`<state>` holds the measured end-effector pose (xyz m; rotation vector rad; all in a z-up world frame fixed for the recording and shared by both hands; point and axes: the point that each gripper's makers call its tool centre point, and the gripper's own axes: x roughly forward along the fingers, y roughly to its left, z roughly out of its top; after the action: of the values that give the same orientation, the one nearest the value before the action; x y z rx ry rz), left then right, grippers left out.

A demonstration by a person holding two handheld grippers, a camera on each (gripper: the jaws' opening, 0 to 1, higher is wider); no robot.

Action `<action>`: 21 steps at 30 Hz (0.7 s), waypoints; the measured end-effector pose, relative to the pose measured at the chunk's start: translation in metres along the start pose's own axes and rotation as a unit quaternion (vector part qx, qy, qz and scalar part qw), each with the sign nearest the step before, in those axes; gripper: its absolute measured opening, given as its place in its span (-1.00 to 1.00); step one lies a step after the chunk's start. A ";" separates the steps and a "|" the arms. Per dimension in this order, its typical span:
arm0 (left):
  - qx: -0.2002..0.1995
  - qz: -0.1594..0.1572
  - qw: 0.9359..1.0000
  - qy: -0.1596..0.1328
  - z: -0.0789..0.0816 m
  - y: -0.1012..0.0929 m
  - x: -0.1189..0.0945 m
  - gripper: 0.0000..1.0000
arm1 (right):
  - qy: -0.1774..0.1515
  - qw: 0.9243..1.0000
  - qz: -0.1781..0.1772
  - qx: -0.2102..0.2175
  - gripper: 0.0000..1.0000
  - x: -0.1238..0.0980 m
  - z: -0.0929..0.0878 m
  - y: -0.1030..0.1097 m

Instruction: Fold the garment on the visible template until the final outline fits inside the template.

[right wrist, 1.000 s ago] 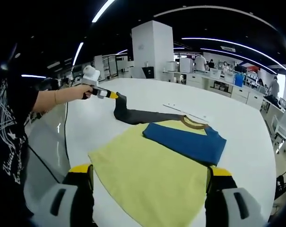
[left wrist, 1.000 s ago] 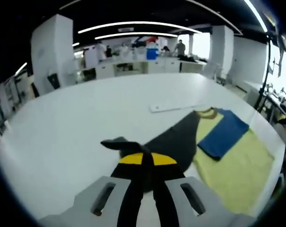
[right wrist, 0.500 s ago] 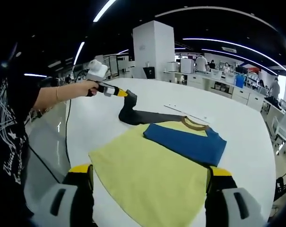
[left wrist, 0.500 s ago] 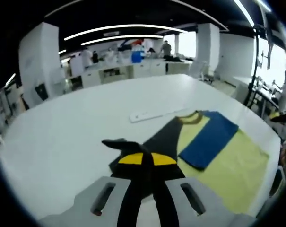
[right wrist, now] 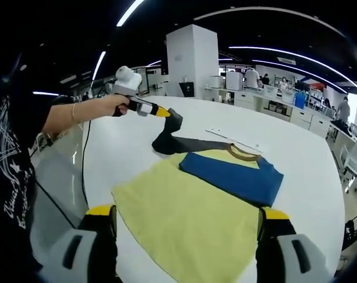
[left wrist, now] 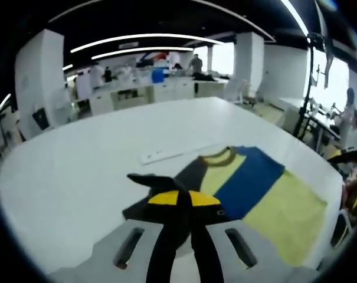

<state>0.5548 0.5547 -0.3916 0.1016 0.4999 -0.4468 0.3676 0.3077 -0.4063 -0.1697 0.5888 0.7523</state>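
Seen from the right gripper view, a person's bare forearm and hand point(right wrist: 116, 105) reach in from the left edge, holding the left gripper point(right wrist: 166, 113). Its yellow-tipped jaws are pinched closed on the dark grey sleeve point(right wrist: 172, 137) of a shirt point(right wrist: 190, 212), lifting the sleeve end off a large white table point(right wrist: 113, 153). The shirt lies flat in the middle of the table: a pale yellow body, a brown collar point(right wrist: 242, 153) at the far end, and a blue sleeve point(right wrist: 231, 178) folded across the chest. Just beyond the collar a thin white strip point(right wrist: 234, 140) lies on the table. At the bottom of this view the right gripper point(right wrist: 190, 233) hovers over the near hem with its jaws spread wide, gripping nothing.

In the left gripper view, the closed jaws pinch the dark sleeve point(left wrist: 151, 180), with the shirt stretching away to the right.

The room is a big open workspace with white square pillars point(right wrist: 192, 62), long ceiling light strips point(right wrist: 128, 13), white counters along the back wall, and several people standing far off.
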 end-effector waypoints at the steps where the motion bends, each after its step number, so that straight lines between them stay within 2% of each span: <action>1: 0.000 -0.001 1.000 0.000 0.001 -0.002 0.001 -0.97 | 0.000 1.000 0.000 0.001 0.99 0.000 0.000 0.000; 4: -0.009 -0.007 1.000 -0.006 0.006 -0.003 0.005 -0.97 | -0.001 1.000 0.000 0.001 0.99 0.001 0.000 -0.001; 8: -0.001 -0.016 1.000 -0.008 0.012 -0.015 0.012 -0.97 | -0.002 1.000 -0.001 -0.004 0.99 0.002 0.001 -0.001; 21: 0.004 -0.035 0.999 -0.013 0.027 -0.035 0.023 -0.97 | 0.000 1.000 0.001 0.001 0.99 0.005 -0.004 -0.003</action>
<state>0.5691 0.5085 -0.3790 0.0856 0.4777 -0.5171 0.3712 0.3070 -0.4123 -0.1680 0.5905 0.7539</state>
